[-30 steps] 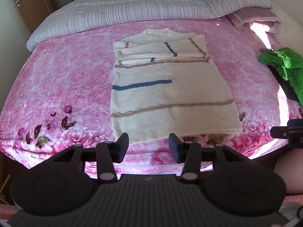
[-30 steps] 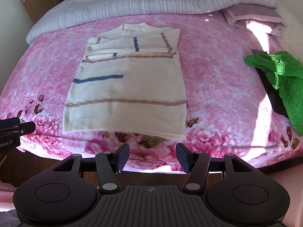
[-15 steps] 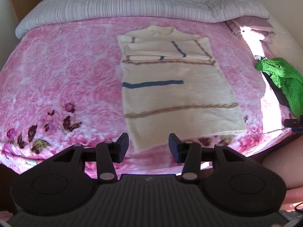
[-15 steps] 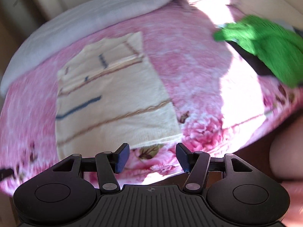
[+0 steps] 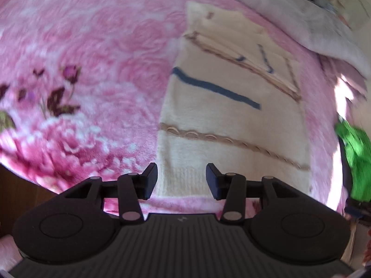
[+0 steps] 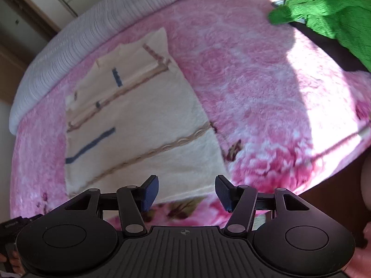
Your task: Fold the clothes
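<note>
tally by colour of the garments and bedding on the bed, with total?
Cream: 1, the sweater, lying flat with sleeves folded in
Green: 1, the knit garment at the bed's edge
Black: 1, a dark item under the green one; kind unclear
Pink: 1, the floral blanket
Pale striped: 1, the quilt at the head
Total: 5

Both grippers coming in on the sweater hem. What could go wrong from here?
1. The cream sweater lies on a fluffy pink blanket; the open left gripper or right gripper might pinch blanket pile along with the hem.
2. The sleeves are already folded across the chest; an uneven lift could spill them.
3. The hem sits near the bed edge, so a slip may drag it off.
</note>
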The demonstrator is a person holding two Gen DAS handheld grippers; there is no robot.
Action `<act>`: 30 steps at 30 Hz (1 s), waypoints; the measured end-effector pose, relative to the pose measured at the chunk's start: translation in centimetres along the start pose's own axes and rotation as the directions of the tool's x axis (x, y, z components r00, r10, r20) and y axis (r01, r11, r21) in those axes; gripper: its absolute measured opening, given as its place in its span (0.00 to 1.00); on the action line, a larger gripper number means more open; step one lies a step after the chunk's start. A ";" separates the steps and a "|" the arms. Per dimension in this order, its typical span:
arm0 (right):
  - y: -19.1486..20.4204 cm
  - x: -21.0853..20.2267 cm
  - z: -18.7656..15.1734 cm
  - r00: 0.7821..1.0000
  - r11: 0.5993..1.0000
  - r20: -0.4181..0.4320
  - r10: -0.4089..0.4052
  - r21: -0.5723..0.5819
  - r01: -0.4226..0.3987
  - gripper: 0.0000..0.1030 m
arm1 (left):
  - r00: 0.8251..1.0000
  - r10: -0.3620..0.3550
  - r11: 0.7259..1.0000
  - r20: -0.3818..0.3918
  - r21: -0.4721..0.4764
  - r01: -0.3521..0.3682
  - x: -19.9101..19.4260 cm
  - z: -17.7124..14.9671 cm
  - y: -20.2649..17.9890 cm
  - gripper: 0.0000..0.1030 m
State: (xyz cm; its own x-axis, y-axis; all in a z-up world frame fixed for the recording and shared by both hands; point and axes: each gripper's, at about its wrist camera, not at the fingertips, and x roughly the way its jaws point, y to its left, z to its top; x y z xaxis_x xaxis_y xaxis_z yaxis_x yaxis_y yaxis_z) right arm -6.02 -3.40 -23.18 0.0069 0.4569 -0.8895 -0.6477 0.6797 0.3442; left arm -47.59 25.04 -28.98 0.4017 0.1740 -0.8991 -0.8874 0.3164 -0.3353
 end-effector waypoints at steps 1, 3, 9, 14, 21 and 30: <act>-1.0 1.1 0.7 1.000 1.000 -0.016 0.013 -0.010 -0.013 0.56 | 1.000 0.001 1.000 0.005 -0.012 -0.001 0.7 0.0 0.1 0.40; -2.4 3.4 1.6 0.997 0.999 -0.066 0.038 -0.022 -0.040 0.56 | 1.000 0.013 0.999 0.008 -0.040 -0.013 2.0 -0.3 0.3 0.40; -5.6 9.2 2.7 0.980 0.995 -0.175 0.094 -0.022 -0.099 0.56 | 1.000 -0.003 0.999 0.003 -0.050 0.004 5.2 -1.2 1.7 0.40; -7.9 11.8 2.0 0.980 0.987 -0.119 0.157 0.058 -0.151 0.56 | 0.997 -0.082 0.996 -0.014 0.025 0.083 8.6 -1.1 4.4 0.40; -10.5 13.7 0.7 0.963 0.961 -0.028 0.267 0.087 -0.264 0.56 | 0.954 -0.293 0.956 0.063 0.031 0.292 10.0 -0.7 7.0 0.41; -13.5 13.8 -2.1 0.879 0.883 0.093 0.467 -0.008 -0.469 0.56 | 0.892 -0.410 0.912 0.188 0.093 0.400 10.7 -3.5 7.3 0.44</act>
State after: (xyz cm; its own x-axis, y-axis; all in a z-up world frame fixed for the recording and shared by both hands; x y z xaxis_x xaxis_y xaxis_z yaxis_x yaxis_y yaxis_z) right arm 1.24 -7.49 -40.71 -0.2256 0.7728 -0.5932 -0.5814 0.3817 0.7185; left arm -50.57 25.92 -42.05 0.7652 0.2012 -0.6116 -0.6277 0.4447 -0.6390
